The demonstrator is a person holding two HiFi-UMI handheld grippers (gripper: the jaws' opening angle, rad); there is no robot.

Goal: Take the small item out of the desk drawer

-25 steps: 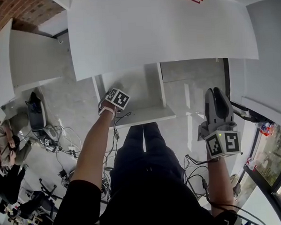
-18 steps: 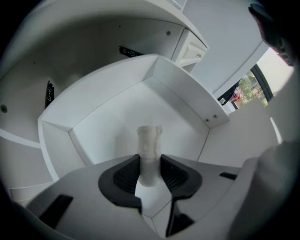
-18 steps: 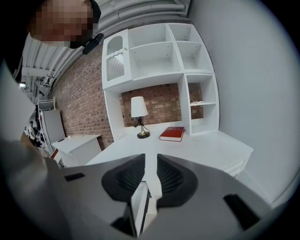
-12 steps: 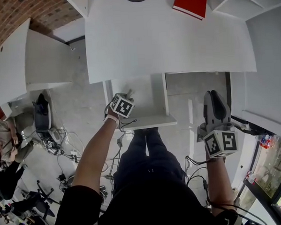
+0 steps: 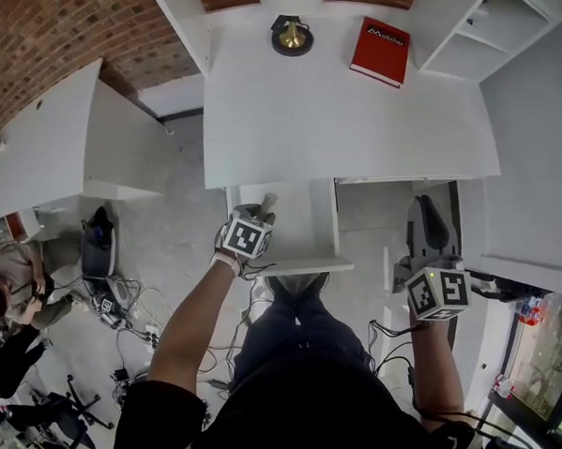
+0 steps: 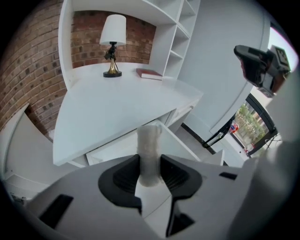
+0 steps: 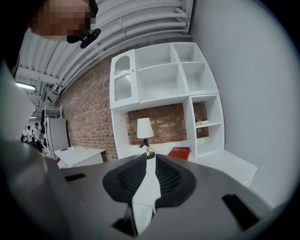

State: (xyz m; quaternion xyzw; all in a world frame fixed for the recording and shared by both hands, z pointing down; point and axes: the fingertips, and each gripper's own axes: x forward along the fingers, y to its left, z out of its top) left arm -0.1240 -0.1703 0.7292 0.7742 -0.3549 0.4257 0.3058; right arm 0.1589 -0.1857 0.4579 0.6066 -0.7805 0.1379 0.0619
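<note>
My left gripper [image 5: 258, 215] is shut on a small pale cylinder [image 5: 269, 203], held just above the left side of the open white drawer [image 5: 307, 264] under the desk [image 5: 351, 121]. In the left gripper view the cylinder [image 6: 149, 140] stands upright, pinched between the dark pads, with my left gripper [image 6: 150, 165] over the drawer [image 6: 180, 147]. My right gripper [image 5: 428, 211] hangs to the right of the drawer, below the desk edge. Its jaws are closing with nothing between them, and a narrow gap still shows in the right gripper view [image 7: 150, 176].
A brass-based lamp [image 5: 292, 35] and a red book [image 5: 382, 51] sit at the back of the desk. White shelves [image 5: 481, 16] stand at the right and a second white desk [image 5: 60, 137] at the left. Cables [image 5: 125, 302] and seated people [image 5: 8, 308] are on the floor side at left.
My left gripper has drawn back out of the drawer toward me with the pale cylinder in its jaws. The head view has tilted, bringing the lamp and book into sight. The right gripper barely moved.
</note>
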